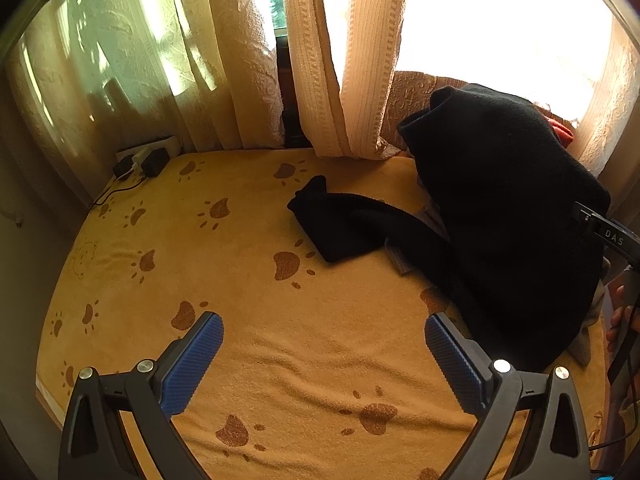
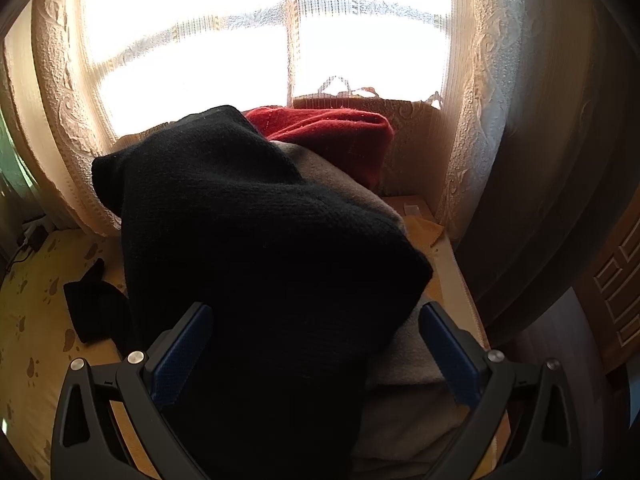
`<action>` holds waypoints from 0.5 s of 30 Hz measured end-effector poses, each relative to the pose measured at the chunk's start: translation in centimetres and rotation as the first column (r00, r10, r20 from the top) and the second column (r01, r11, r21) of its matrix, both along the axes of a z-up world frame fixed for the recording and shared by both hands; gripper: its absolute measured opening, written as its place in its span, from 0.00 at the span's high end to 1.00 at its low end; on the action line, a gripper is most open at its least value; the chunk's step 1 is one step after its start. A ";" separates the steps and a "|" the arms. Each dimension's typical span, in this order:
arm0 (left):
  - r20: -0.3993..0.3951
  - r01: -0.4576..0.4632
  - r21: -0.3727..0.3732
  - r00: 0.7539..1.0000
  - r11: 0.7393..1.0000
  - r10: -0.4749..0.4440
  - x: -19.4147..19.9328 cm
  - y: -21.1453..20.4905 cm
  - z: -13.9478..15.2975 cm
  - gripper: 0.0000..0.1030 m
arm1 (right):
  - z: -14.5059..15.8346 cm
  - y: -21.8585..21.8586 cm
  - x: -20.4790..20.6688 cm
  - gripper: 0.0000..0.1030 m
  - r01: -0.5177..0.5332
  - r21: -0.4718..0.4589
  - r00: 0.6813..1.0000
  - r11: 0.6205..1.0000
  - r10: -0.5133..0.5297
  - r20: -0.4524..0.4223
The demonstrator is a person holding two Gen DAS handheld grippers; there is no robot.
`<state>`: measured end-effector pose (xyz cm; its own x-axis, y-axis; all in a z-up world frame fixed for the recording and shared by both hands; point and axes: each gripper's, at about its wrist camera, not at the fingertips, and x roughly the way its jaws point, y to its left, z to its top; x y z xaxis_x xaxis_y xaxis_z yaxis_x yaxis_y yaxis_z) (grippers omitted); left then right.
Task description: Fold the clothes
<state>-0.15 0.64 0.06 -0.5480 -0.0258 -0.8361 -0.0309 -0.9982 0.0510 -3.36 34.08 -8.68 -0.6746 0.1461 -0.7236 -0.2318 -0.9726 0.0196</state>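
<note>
A black knit sweater [image 1: 500,200] is heaped at the right of a yellow paw-print sheet [image 1: 240,280], with one sleeve [image 1: 340,224] stretched out to the left. My left gripper [image 1: 324,344] hovers open over bare sheet, left of the heap, with nothing between its blue pads. In the right wrist view the black sweater [image 2: 248,220] lies on top of a beige garment [image 2: 404,360], and a red garment [image 2: 332,132] sits behind them. My right gripper [image 2: 316,344] is open, its fingers standing on either side of the sweater's near end.
Cream curtains [image 1: 224,60] hang along the far edge before a bright window. A power strip with plugs and a cable [image 1: 144,158] sits at the back left corner. A person's hand [image 1: 618,320] shows at the right edge. A wooden door [image 2: 616,280] is on the right.
</note>
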 end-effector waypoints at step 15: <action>0.027 0.012 0.007 1.000 1.000 -0.012 0.2 0.3 -0.1 0.00 | 0.7 -0.5 0.4 0.00 0.028 0.012 1.000 1.000 -0.028 0.004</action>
